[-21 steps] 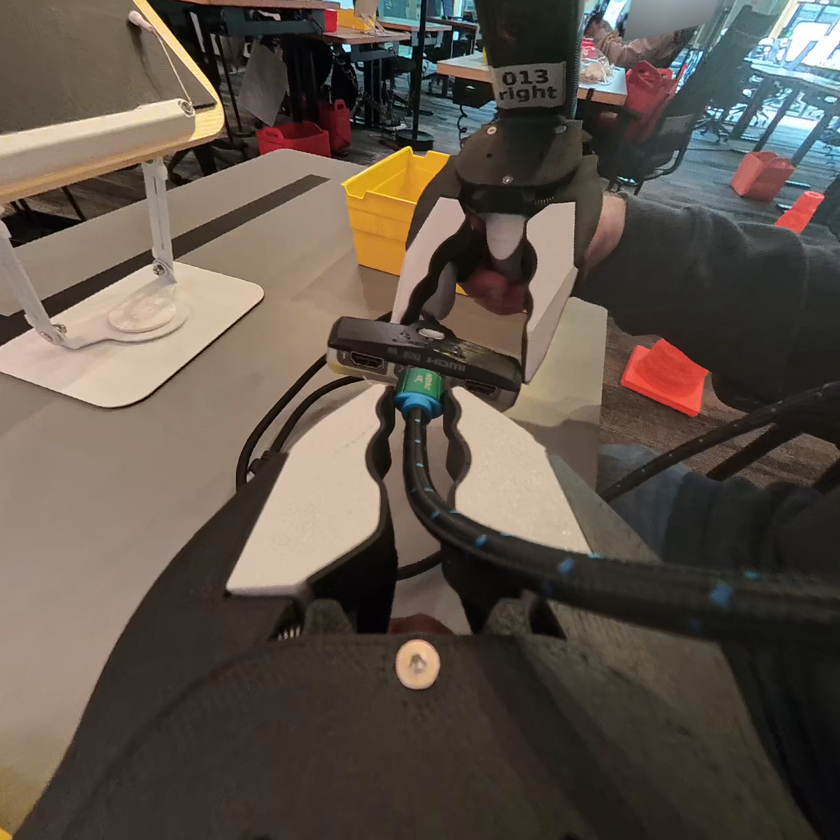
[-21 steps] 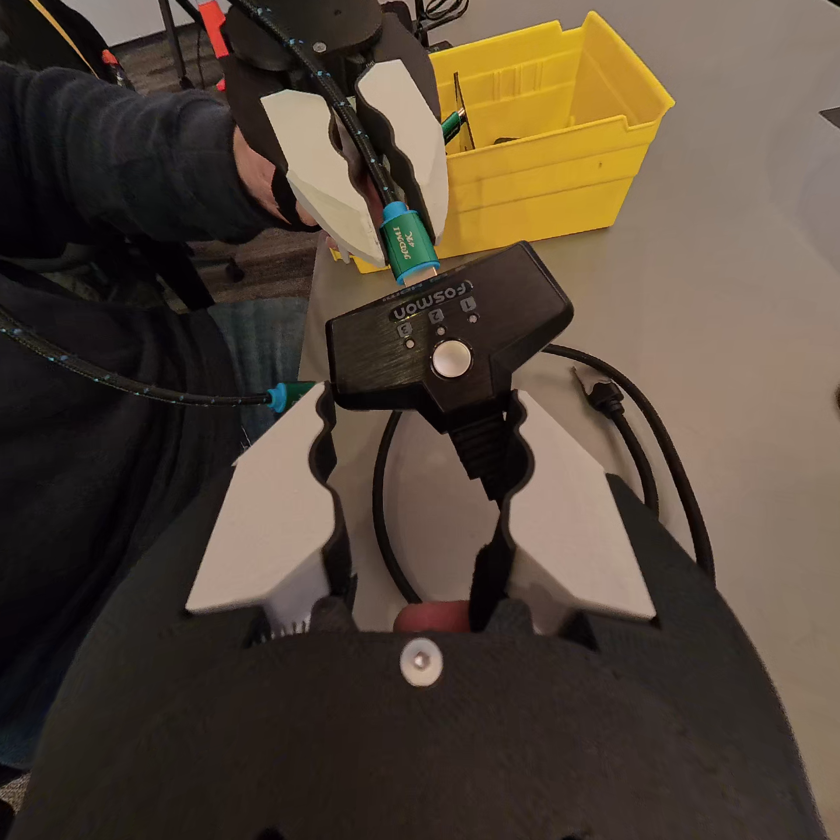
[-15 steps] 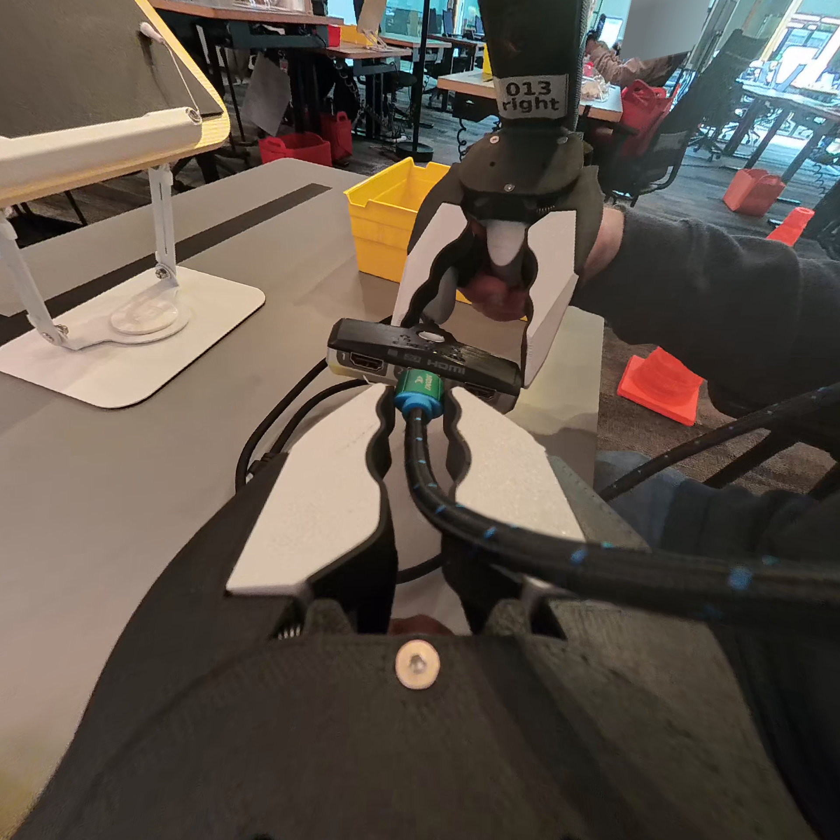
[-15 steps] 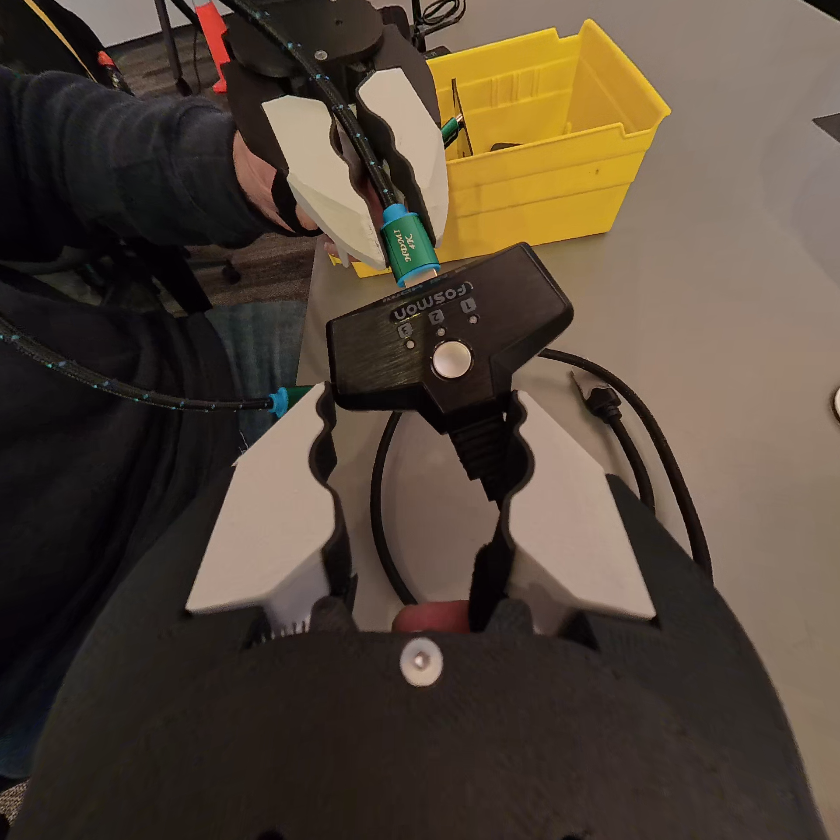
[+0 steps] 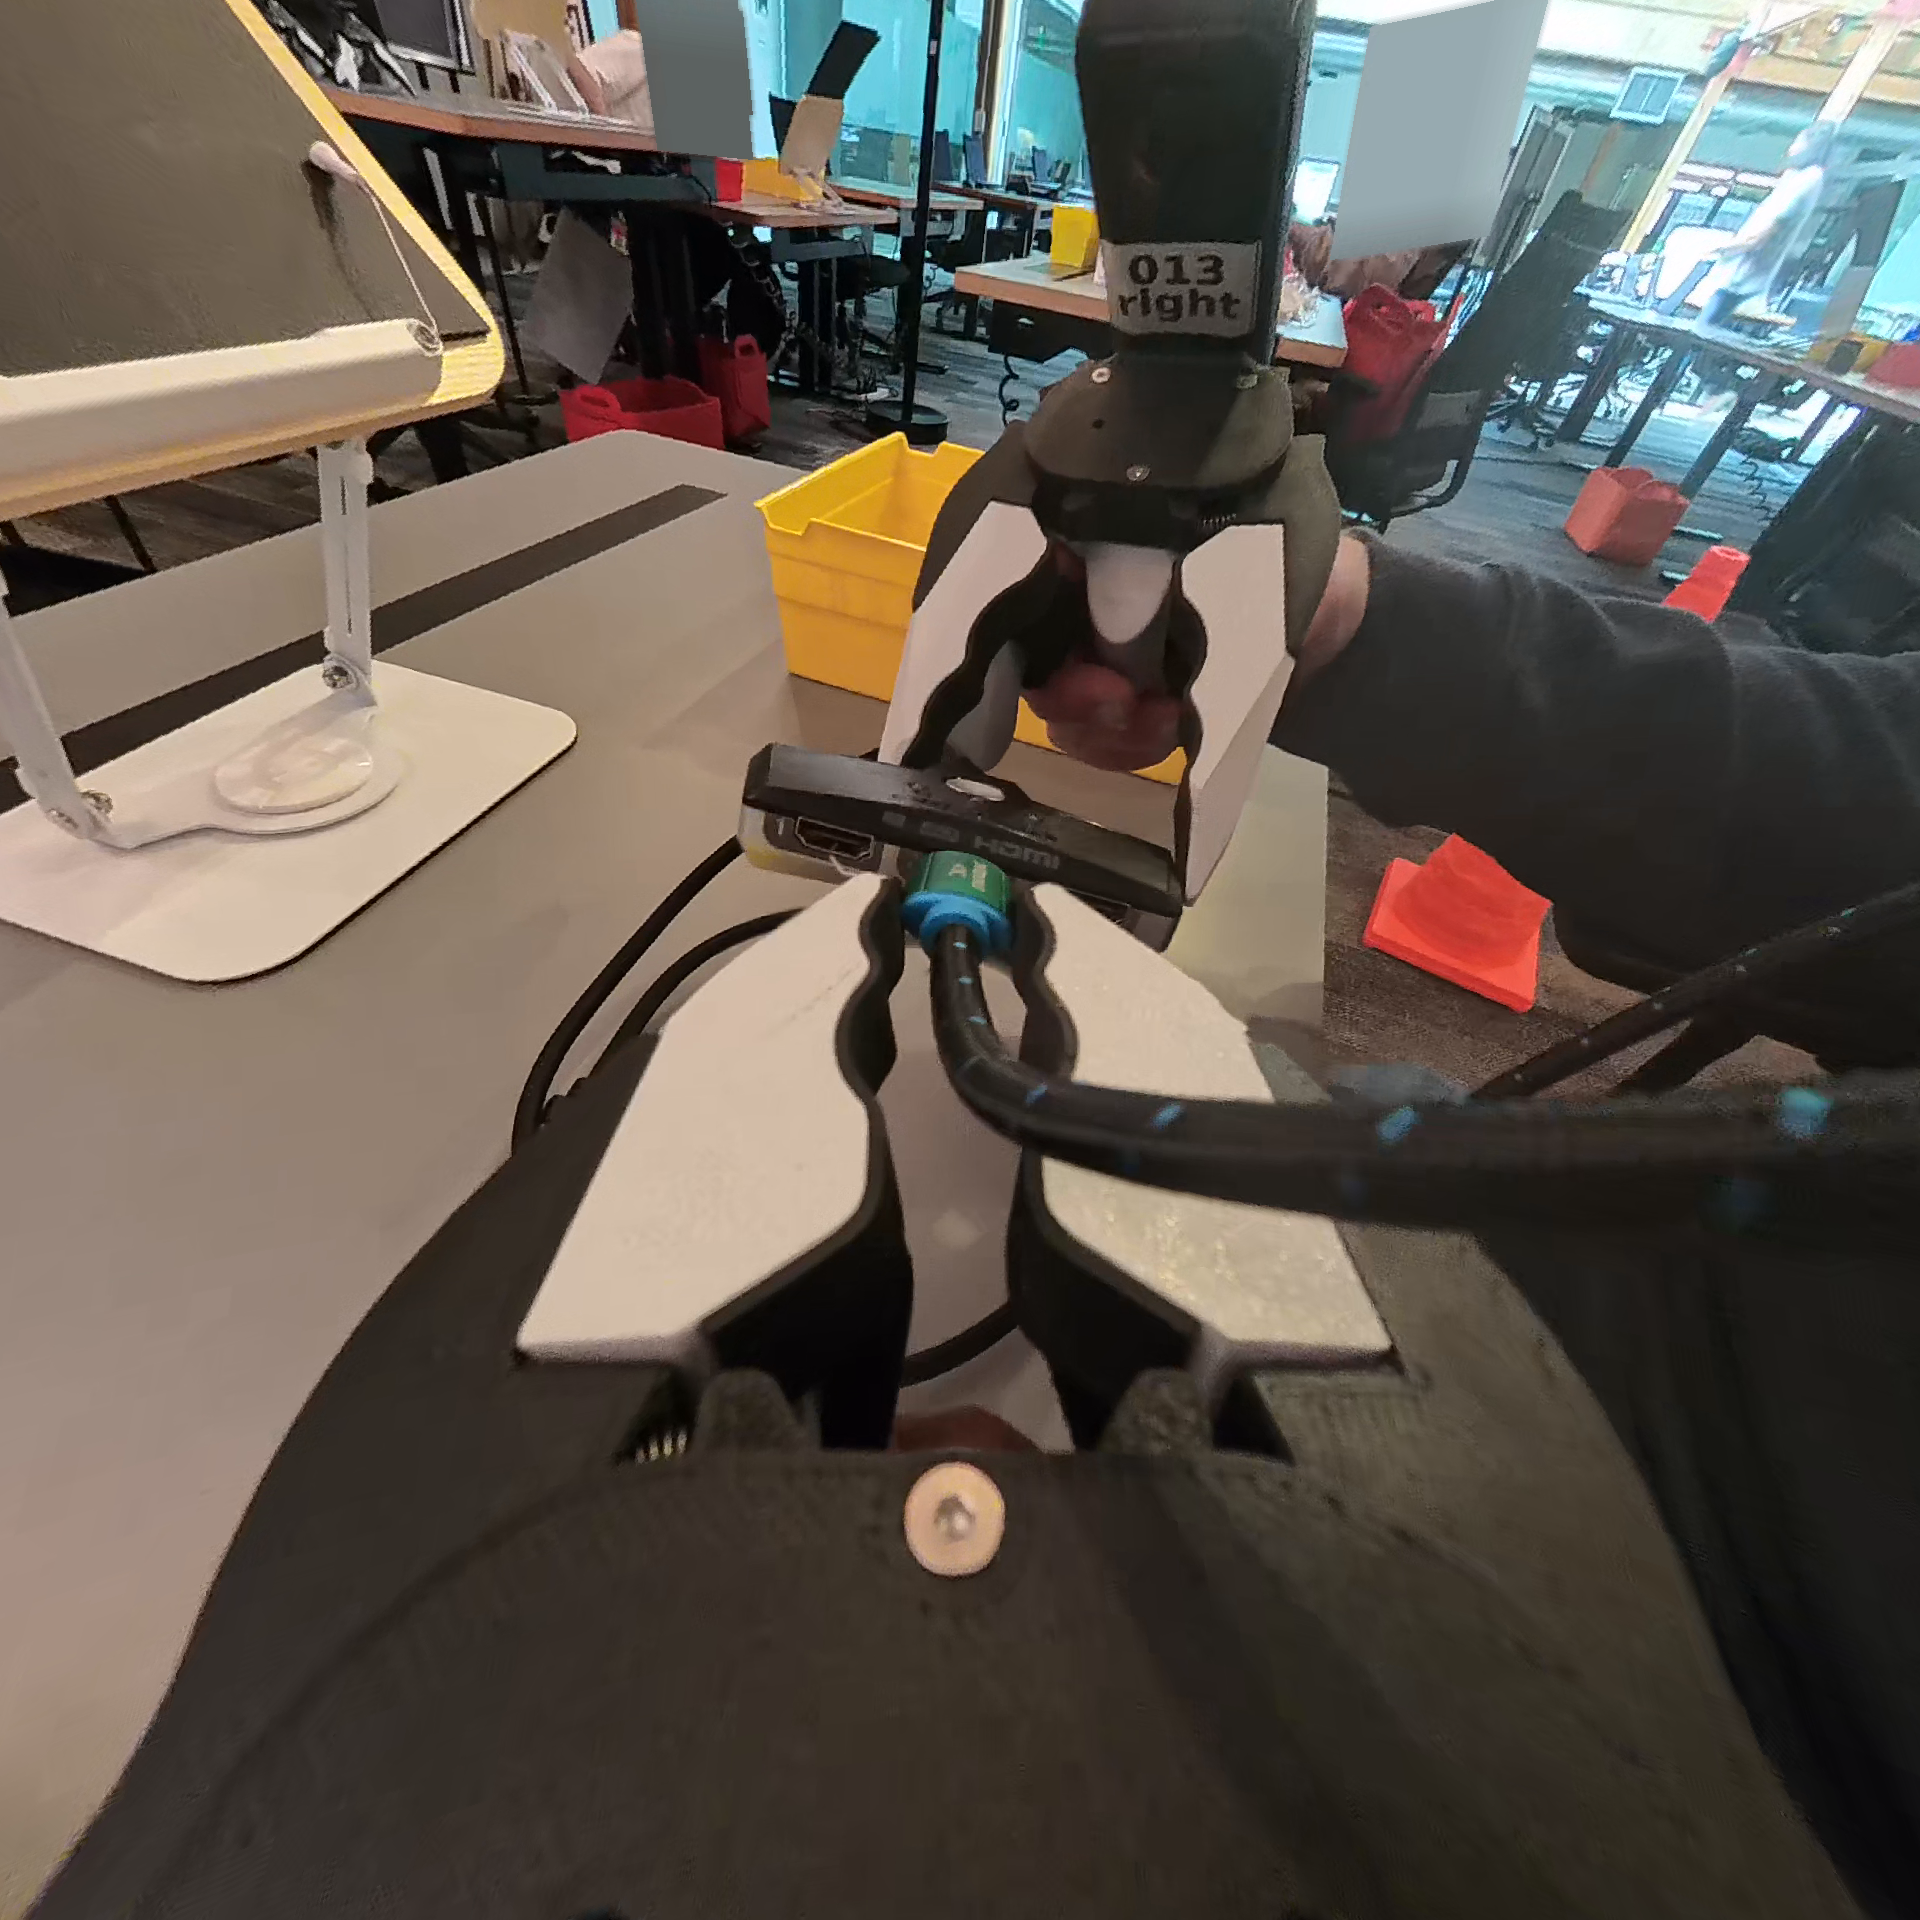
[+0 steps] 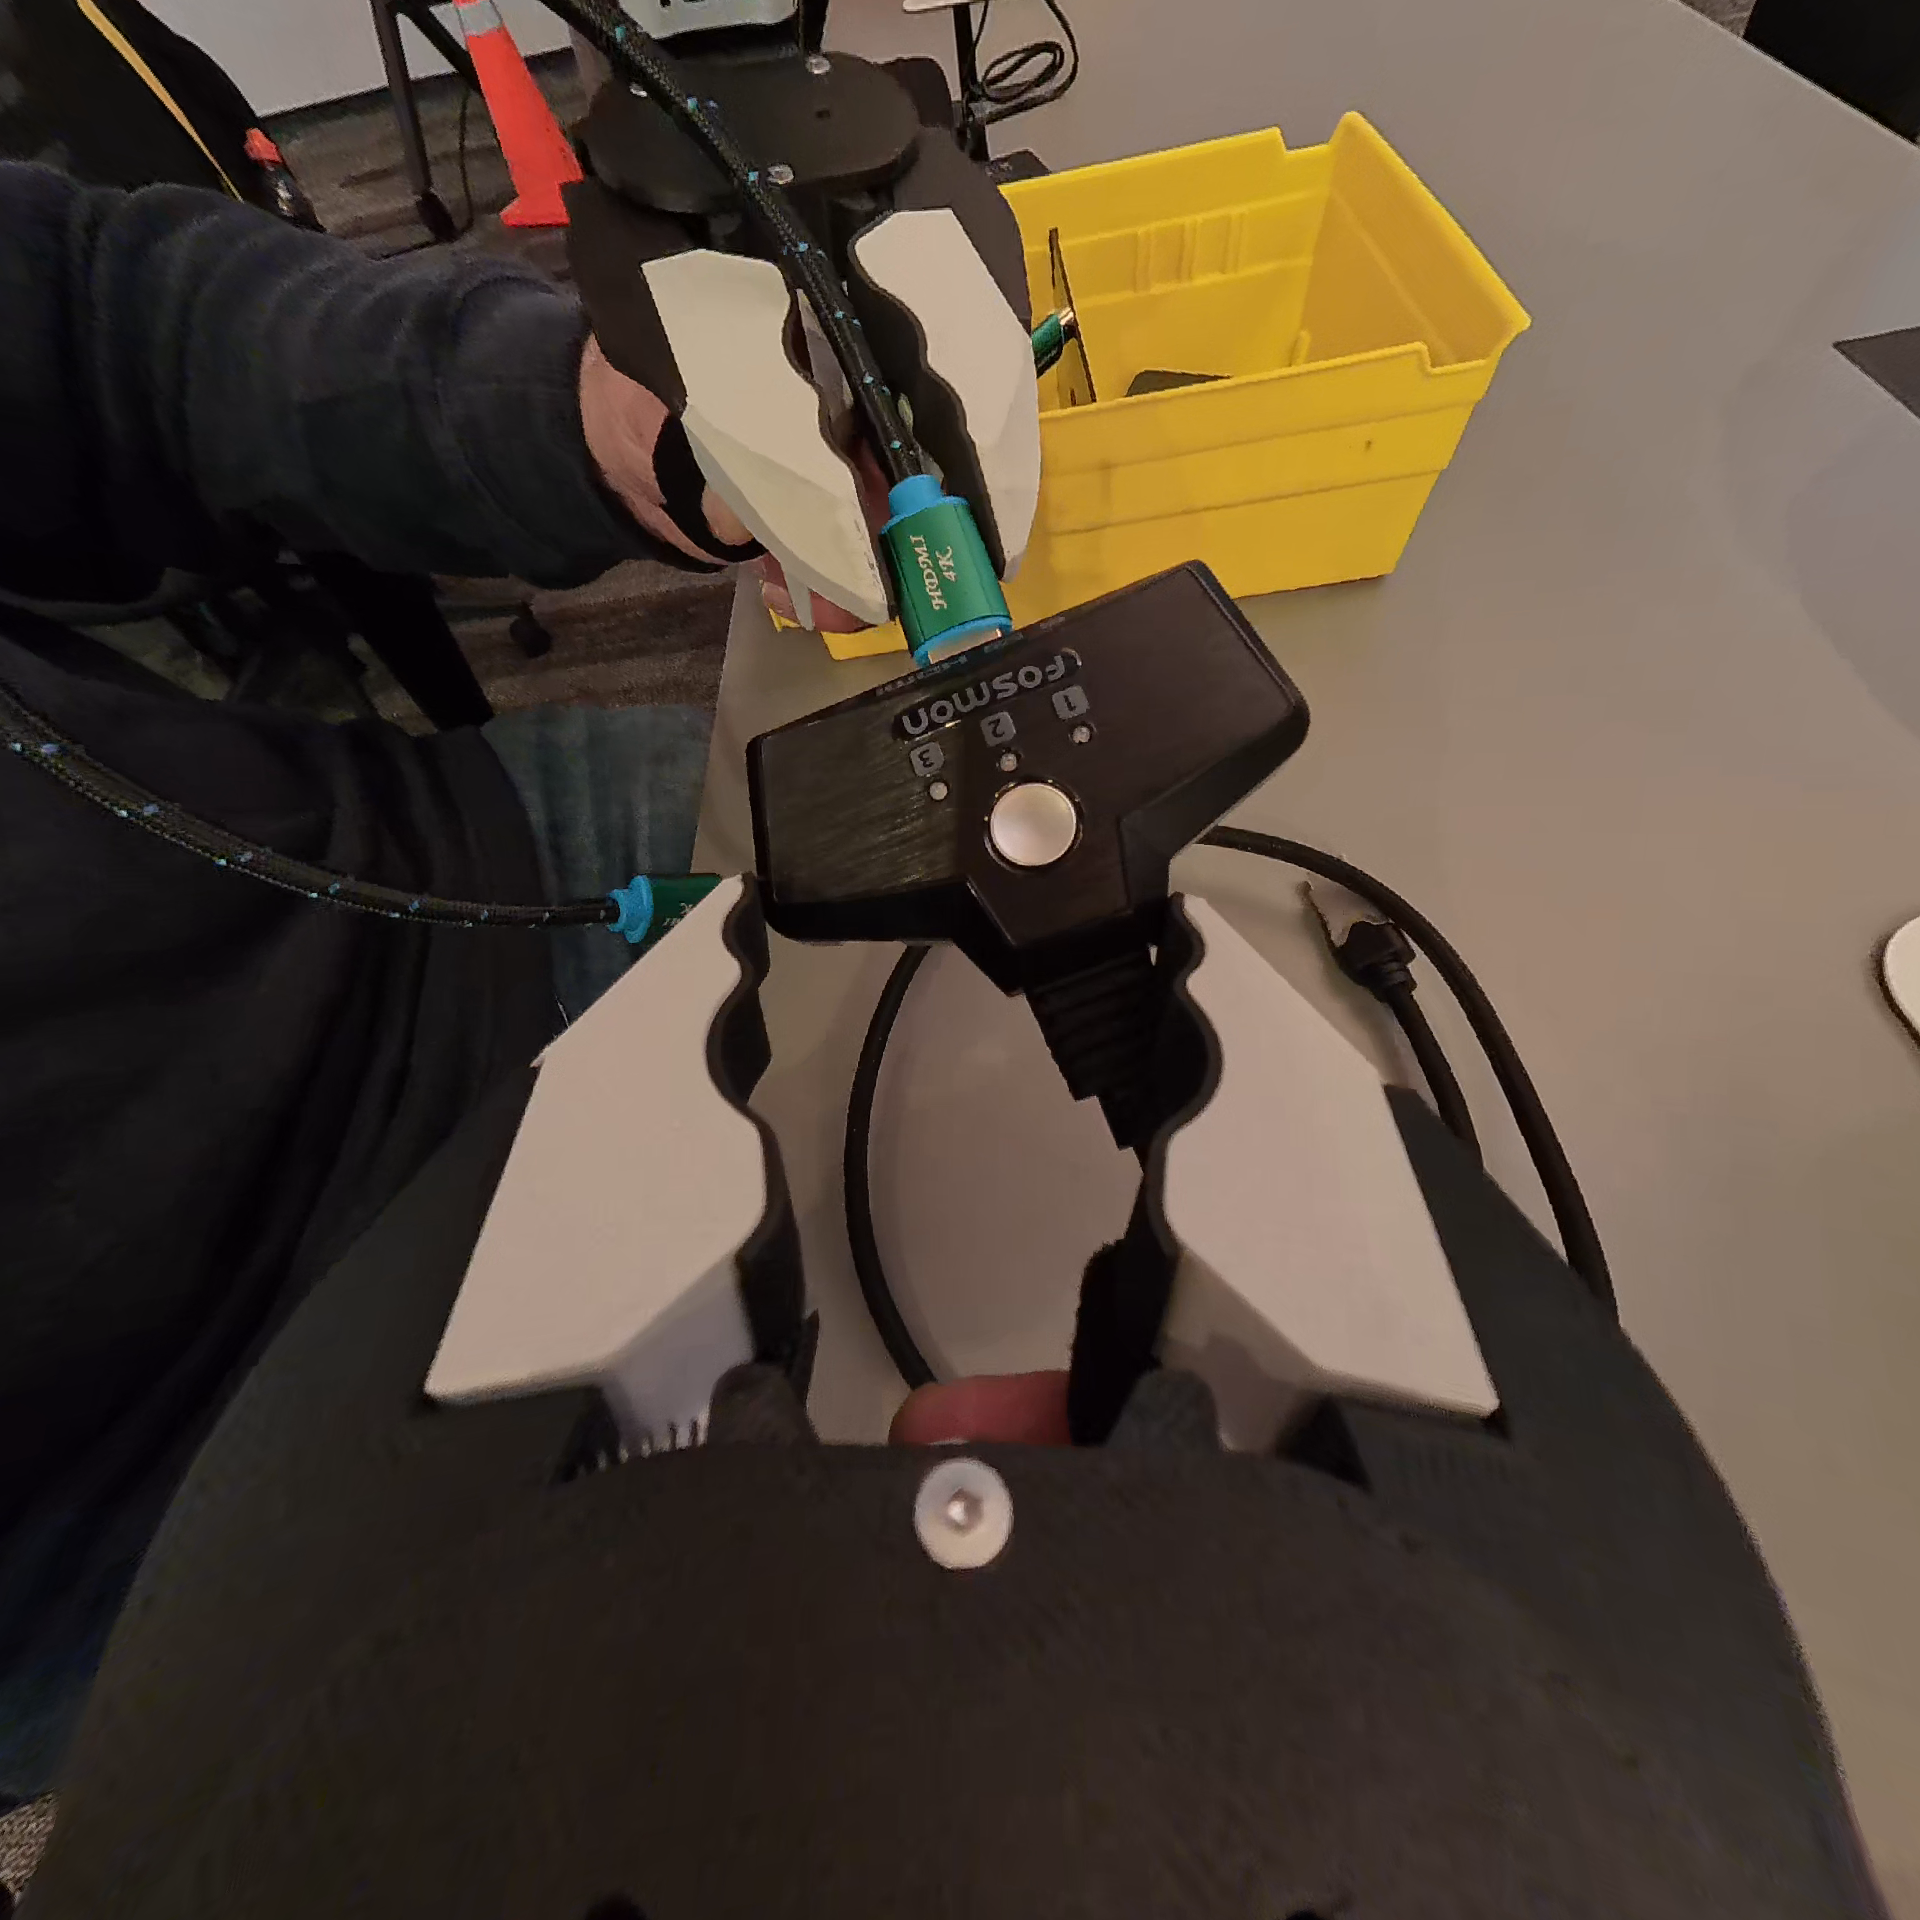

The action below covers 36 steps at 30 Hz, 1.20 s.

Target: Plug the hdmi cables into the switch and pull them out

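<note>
Left gripper (image 5: 956, 914) clenches green metal HDMI plug (image 6: 943, 588), axis aligned into black plastic switch (image 6: 1023, 769) middle port; right gripper (image 6: 961, 935) clamps the switch's ribbed neck

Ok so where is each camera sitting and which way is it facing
Left wrist view: sits on the left claw, looks across the grey table at the switch; own fingers, the person's sleeve.
Right wrist view: sits on the right claw, looks back toward the person and yellow bin; own fingers, the sleeve.
Shared: switch, green HDMI plug at its port, bin, each other's claw.
</note>
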Each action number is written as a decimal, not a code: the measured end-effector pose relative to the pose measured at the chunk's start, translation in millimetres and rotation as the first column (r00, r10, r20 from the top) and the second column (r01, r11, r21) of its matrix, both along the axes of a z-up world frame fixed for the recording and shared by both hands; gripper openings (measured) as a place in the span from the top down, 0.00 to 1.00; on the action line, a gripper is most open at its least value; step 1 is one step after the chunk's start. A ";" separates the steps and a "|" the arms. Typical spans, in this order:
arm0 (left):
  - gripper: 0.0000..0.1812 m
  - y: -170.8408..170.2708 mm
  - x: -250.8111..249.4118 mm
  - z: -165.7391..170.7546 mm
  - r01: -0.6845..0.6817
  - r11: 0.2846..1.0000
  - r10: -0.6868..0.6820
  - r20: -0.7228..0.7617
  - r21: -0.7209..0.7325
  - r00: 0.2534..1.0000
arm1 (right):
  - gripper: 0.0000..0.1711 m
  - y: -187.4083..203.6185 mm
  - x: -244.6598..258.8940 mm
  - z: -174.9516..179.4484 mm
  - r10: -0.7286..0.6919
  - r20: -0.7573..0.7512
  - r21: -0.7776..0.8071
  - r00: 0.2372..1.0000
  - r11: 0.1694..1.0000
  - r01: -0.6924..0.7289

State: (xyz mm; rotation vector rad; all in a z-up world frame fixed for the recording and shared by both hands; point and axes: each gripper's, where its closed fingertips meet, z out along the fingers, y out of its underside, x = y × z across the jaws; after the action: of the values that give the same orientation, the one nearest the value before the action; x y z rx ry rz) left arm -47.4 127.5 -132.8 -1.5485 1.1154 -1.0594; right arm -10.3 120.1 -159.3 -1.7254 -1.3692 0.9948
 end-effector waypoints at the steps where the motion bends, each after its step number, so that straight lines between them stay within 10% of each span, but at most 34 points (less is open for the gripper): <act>1: 0.89 0.1 -0.1 1.0 -0.002 1.000 0.002 0.004 0.002 1.000 | 0.57 0.3 -0.2 0.9 -0.002 -0.001 0.004 1.000 1.000 0.002; 36: 0.89 4.0 -2.5 3.3 -0.010 1.000 0.010 0.011 -0.008 1.000 | 0.57 3.0 -4.0 -2.7 -0.019 0.011 -0.022 1.000 1.000 0.019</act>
State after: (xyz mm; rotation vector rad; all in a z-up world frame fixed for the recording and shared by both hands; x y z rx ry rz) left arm -49.9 131.5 -129.5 -1.5511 1.0963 -1.0654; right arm -14.2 123.1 -162.0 -1.7593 -1.3509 0.9956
